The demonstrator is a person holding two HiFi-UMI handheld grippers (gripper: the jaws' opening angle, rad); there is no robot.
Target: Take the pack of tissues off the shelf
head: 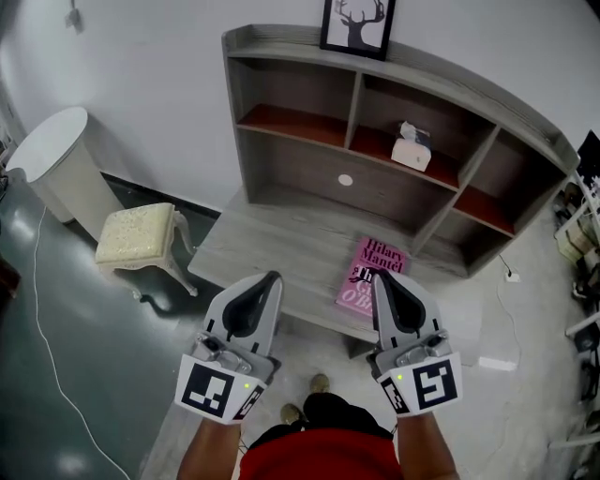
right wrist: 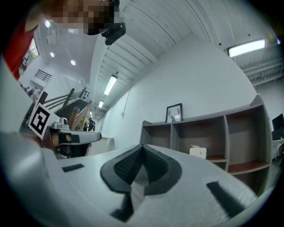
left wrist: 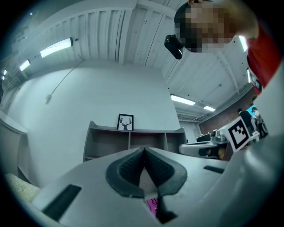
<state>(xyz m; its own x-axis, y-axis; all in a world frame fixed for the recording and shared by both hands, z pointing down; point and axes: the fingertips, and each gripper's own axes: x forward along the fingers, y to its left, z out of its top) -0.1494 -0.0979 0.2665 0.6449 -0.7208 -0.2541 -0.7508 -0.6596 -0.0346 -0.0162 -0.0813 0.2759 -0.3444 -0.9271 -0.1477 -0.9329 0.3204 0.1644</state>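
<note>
The white pack of tissues (head: 412,150) (right wrist: 198,152) lies in the middle upper compartment of the grey wooden shelf unit (head: 291,80), far ahead of both grippers. My left gripper (head: 273,278) (left wrist: 143,150) hovers over the near edge of the desk surface, its jaws shut with nothing between them. My right gripper (head: 382,277) (right wrist: 142,146) is level with it a little to the right, also shut and empty. In the right gripper view the tissues sit right of the jaw tips.
A pink book (head: 372,274) lies on the desk top (head: 272,239) just beyond the right gripper. A framed deer picture (head: 357,25) stands on top of the shelf. A cushioned stool (head: 136,234) and a white round bin (head: 52,159) stand at the left.
</note>
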